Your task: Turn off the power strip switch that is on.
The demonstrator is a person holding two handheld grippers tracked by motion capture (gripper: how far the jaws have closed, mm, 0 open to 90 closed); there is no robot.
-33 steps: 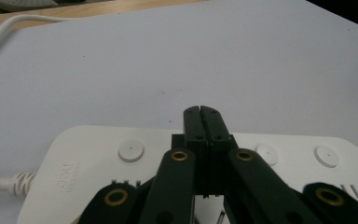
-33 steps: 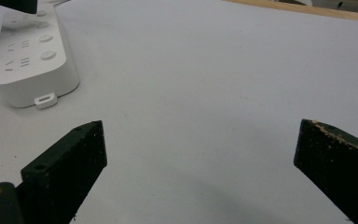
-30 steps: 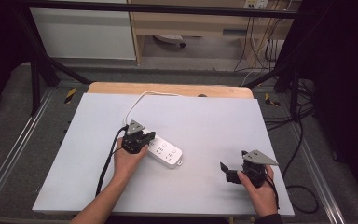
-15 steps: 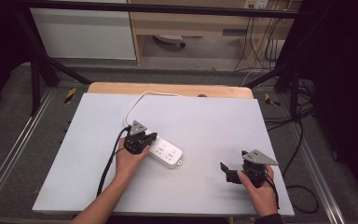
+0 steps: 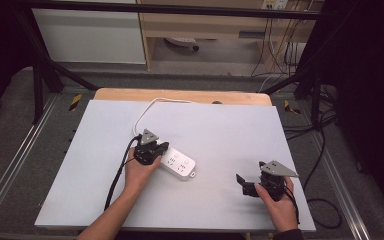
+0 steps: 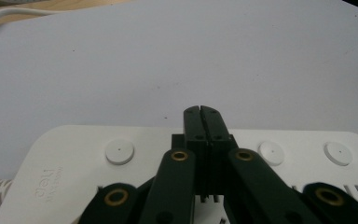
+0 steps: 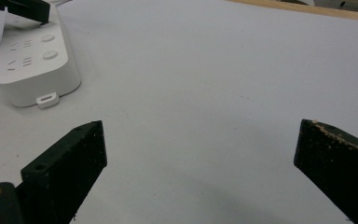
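The table (image 5: pixel 105 150) carries a large pale grey sheet (image 5: pixel 230 130) that covers all but a strip of wood at its far edge. On the sheet, a little left of centre, lies a white power strip (image 5: pixel 179 164), flat and slanted, with its white cord (image 5: pixel 150 106) curling off toward the far edge. The strip's top face shows round buttons (image 6: pixel 120 152) and sockets, none with a plug in it as far as can be seen. The left hand-held gripper (image 5: pixel 150 150) sits over the strip's cord end; in the left gripper view its jaws are pressed together with nothing between them, their joined tips (image 6: pixel 201 114) held low above the strip's top between two buttons, and whether they touch the plastic cannot be told. The right hand-held gripper (image 5: pixel 247 186) rests well apart, near the sheet's near right corner, its jaws spread wide and empty, pointing toward the strip across bare sheet. The work looks to be at an early stage: the closed tips seem poised to press a button or steady the strip, but no button appears depressed and the strip lies unheld. What seems left is the press itself, or a proper grip, with the right hand-held gripper not yet brought in.
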